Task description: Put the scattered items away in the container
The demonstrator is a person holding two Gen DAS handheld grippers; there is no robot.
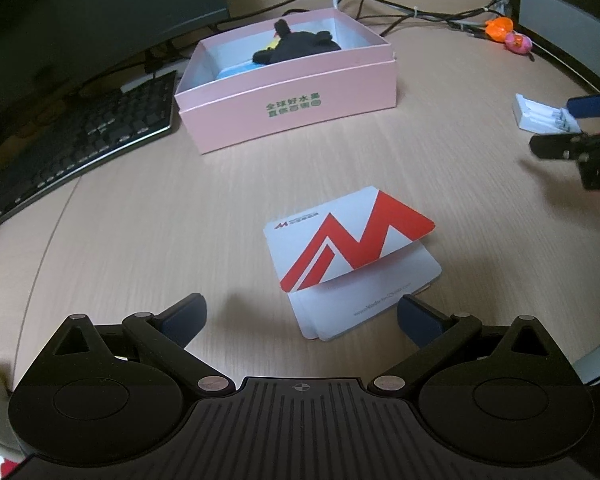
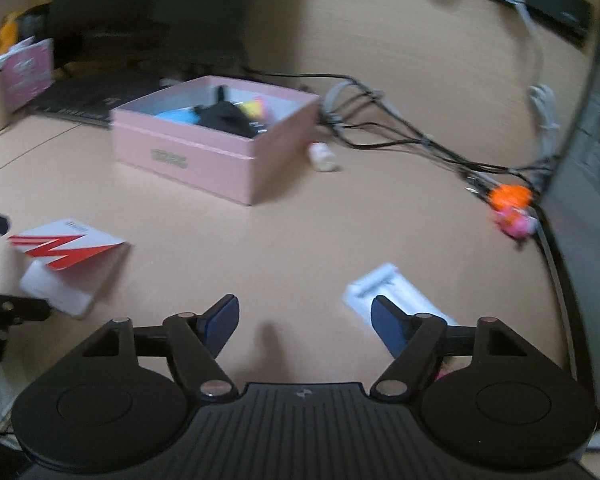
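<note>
A pale wood-grain tabletop carries our clutter, with a black keyboard off to the left. Our left claw is spread wide, straddling the near edge of the white notepad with the red zigzag cover, ready to pinch it. Beyond it sits the open pink cardboard box, already holding a black plush toy. Our right claw is released too, its right finger over the white plastic battery case.

We hold our left gripper low and level, its jaws spread wide with nothing between them, blue pads facing inward. Our right gripper sits off to the right, likewise gaping and empty; from the left view its jaws point leftward
</note>
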